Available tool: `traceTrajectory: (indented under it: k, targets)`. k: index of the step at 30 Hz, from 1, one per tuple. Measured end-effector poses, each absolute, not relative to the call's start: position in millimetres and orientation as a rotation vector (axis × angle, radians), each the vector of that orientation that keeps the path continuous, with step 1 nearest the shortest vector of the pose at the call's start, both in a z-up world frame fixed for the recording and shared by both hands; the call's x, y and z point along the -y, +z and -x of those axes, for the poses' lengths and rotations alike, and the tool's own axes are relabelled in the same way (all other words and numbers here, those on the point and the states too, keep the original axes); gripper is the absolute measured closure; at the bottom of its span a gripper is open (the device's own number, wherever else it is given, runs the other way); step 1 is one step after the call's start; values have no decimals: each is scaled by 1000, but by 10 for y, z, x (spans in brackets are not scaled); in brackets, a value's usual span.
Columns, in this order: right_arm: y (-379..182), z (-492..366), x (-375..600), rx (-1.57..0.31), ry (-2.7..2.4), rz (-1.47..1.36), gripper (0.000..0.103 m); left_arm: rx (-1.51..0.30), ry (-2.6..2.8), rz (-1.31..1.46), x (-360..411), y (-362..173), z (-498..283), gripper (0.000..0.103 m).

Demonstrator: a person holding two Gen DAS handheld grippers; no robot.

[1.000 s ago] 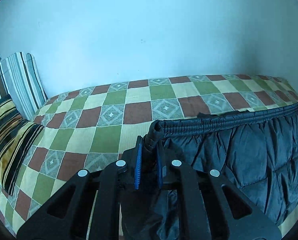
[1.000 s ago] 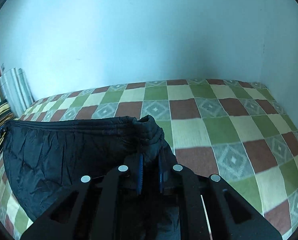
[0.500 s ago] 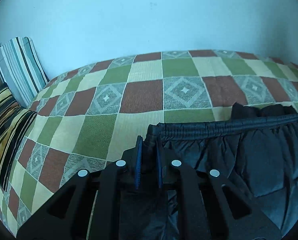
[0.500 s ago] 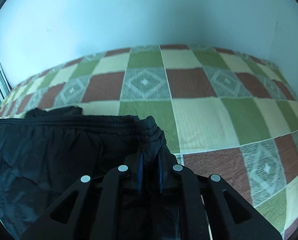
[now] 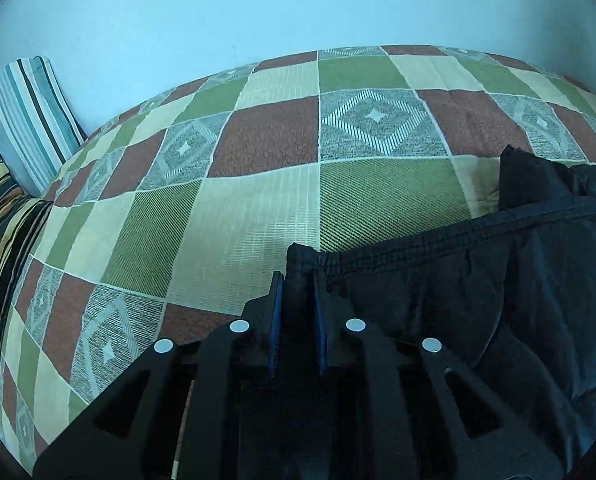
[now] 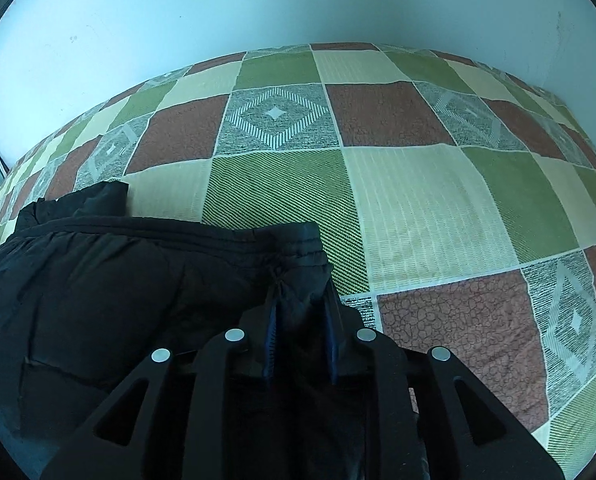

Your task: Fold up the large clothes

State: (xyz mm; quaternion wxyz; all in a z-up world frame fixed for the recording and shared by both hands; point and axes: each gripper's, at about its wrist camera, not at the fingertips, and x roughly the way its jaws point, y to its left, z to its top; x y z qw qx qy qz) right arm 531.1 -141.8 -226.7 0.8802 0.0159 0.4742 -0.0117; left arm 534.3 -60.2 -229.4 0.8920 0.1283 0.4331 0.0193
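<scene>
A black quilted padded garment with an elastic hem (image 5: 478, 300) lies on a bed covered by a green, brown and cream checked bedspread (image 5: 258, 208), against a pale blue wall (image 5: 258, 8). The left gripper (image 5: 298, 308) pinches one hem corner; the right gripper (image 6: 300, 316) has the other corner between its jaws as they are opening. Striped cushions (image 5: 26, 120) stand well apart at the left edge.

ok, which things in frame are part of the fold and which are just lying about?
In the job:
- black padded garment
- left hand-held gripper, clamping one corner
- right hand-held gripper, jaws opening around the other corner

Just lying about:
- checked bedspread
- striped pillows
</scene>
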Motion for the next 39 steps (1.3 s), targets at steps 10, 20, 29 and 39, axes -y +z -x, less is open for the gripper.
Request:
traceTrajectory:
  k: [10, 20, 29, 39]
  targets:
    - [-2055, -5230, 1507, -960, -87, -57, 54, -867, 95, -260, 539, -2034, -5219, 55]
    - [-1413, -4655, 900, -786, 1, -70, 54, -746, -61, -124, 860, -1241, -4434, 42]
    - [-1866, -4691, 131, -853, 81, 31, 54, -858, -80, -94, 1392, -1790, -4405, 42]
    - [-2373, -4770, 127, -895, 30, 76, 48, -844, -27, -180, 1451, -2298, -4452, 39]
